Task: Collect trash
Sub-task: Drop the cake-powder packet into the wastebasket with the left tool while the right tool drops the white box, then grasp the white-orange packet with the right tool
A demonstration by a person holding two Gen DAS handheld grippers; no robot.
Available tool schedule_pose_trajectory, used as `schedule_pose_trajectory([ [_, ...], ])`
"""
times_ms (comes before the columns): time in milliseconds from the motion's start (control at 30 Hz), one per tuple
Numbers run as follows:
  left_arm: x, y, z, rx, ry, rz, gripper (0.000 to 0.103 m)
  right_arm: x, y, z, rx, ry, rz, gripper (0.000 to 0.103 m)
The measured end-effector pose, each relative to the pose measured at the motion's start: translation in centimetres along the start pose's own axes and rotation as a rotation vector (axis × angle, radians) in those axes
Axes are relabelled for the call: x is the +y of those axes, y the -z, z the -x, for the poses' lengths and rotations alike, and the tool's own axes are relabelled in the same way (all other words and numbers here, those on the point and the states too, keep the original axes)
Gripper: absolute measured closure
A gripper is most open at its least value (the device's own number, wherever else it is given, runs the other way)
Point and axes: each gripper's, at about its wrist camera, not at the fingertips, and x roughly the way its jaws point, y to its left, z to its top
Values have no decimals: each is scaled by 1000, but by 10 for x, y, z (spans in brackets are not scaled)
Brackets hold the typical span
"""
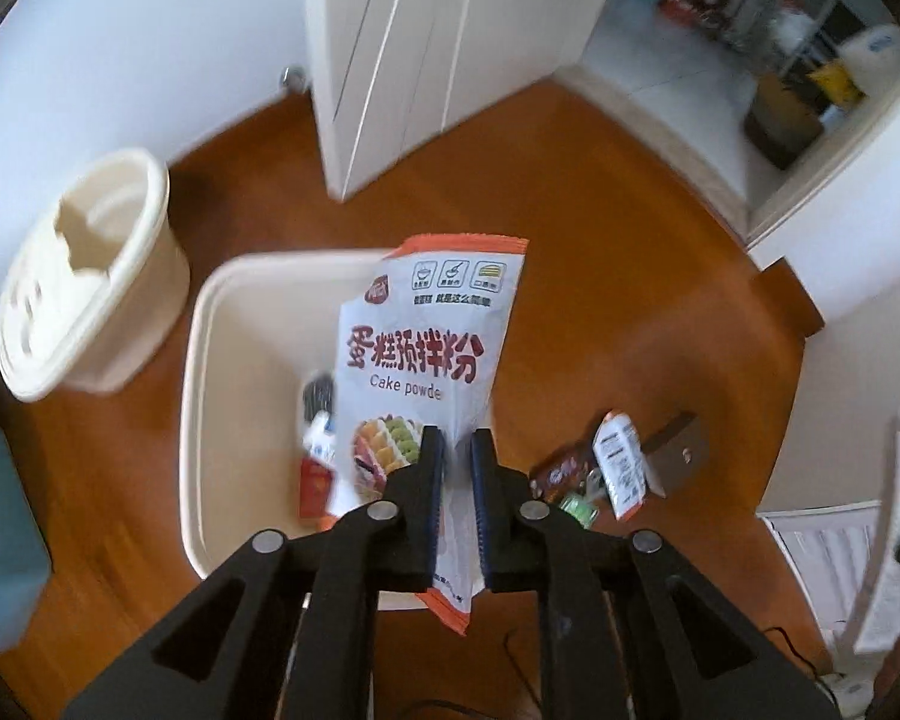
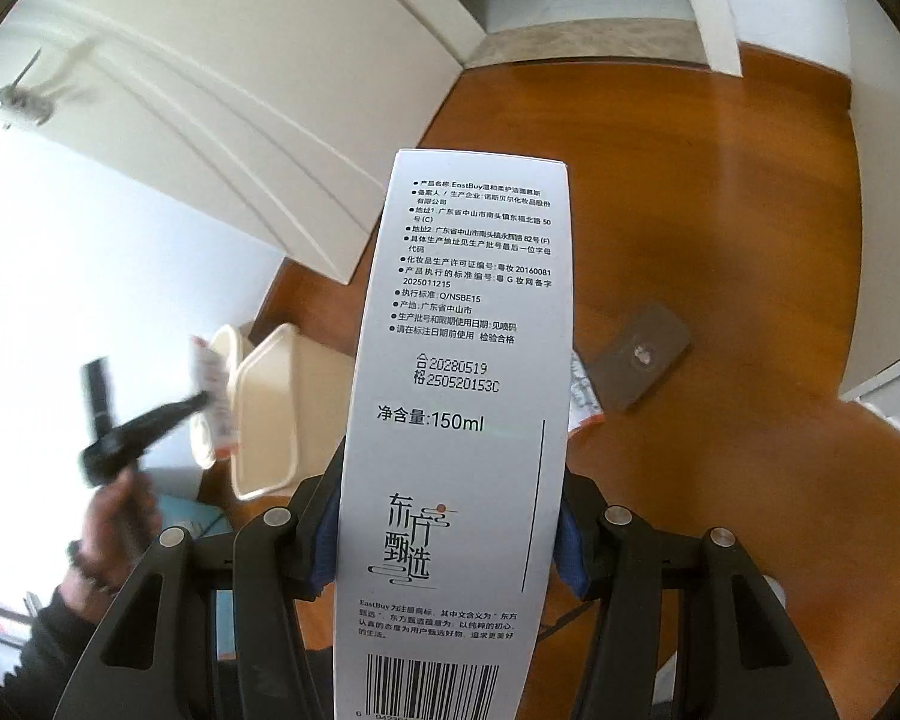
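My left gripper [image 1: 457, 438] is shut on an orange and white cake powder bag [image 1: 426, 348] and holds it above the open cream bin [image 1: 210, 360]. Some wrappers [image 1: 318, 456] lie inside the bin. More trash packets [image 1: 600, 468] lie on the wooden floor to the right of the bin. My right gripper [image 2: 450, 516] is shut on a tall white carton [image 2: 462, 396] marked 150ml, held upright above the floor. The right wrist view shows the left gripper [image 2: 120, 420] with the bag [image 2: 213, 396] next to the bin [image 2: 270, 408].
A round cream bin with a lid [image 1: 84, 276] stands left of the open bin. A white door [image 1: 438, 48] is behind. A dark flat plate [image 1: 678, 450] lies on the floor, also in the right wrist view [image 2: 639, 357]. A teal box [image 1: 0, 534] sits at the left.
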Motion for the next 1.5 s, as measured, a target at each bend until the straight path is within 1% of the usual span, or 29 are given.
schedule_pose_trajectory([
  [67,1,2,-5,3,-34,16,93,19,3,6,16,12,32,45],
  [133,7,4,-5,4,-39,20,93,34,9,9,33,18,61,45],
  [200,14,5,7,-11,-61,28,93,52,12,6,47,25,80,45],
  [233,18,8,16,-23,-63,39,90,62,15,3,56,27,91,45],
  [267,22,9,26,-30,-69,43,81,73,21,0,63,26,104,45],
  [300,22,10,35,-40,-74,47,75,84,25,-9,69,23,117,45],
  [333,27,13,51,-67,-70,66,61,96,27,-18,74,22,135,45],
  [367,33,18,67,-99,-58,96,51,110,28,-26,78,22,162,45],
  [400,42,28,91,-137,-46,146,47,121,26,-35,83,23,181,45],
  [433,48,34,105,-158,-35,181,39,137,24,-47,91,17,202,45],
  [467,58,45,123,-189,-17,236,36,157,24,-62,96,-1,232,45],
  [500,65,55,135,-214,2,283,33,174,24,-75,91,-11,256,45],
  [533,71,63,144,-230,17,313,27,191,24,-91,86,-18,279,45],
  [600,80,75,154,-267,31,357,26,220,22,-127,93,-44,299,46],
  [667,91,76,153,-271,42,382,27,243,19,-168,112,-63,289,46],
  [700,94,75,152,-271,52,392,27,255,18,-195,141,-81,274,46],
  [833,103,62,144,-263,74,394,26,284,9,-273,181,-60,244,46],
  [867,107,59,143,-260,81,402,26,283,10,-288,194,-45,237,46],
  [933,116,54,147,-275,71,412,26,280,5,-324,263,-24,198,46],
  [967,119,52,148,-284,60,413,26,278,5,-343,315,-21,173,45],
  [1000,119,49,148,-286,59,412,26,279,5,-353,337,-5,164,44],
  [1033,119,47,148,-286,64,406,26,278,3,-363,358,15,161,40],
  [1067,117,45,148,-286,65,391,26,277,3,-369,374,25,158,33],
  [1133,112,45,151,-290,57,363,26,276,4,-373,383,60,163,24],
  [1200,108,46,152,-293,62,350,26,271,5,-363,387,64,167,24],
  [1300,102,48,148,-278,76,336,27,256,-4,-323,375,25,205,24],
  [1367,95,48,146,-270,82,323,26,228,-12,-284,365,28,206,23],
  [1400,90,48,145,-267,85,314,26,205,-16,-262,356,43,204,23],
  [1500,67,48,140,-270,80,255,26,146,-18,-220,341,123,216,18],
])
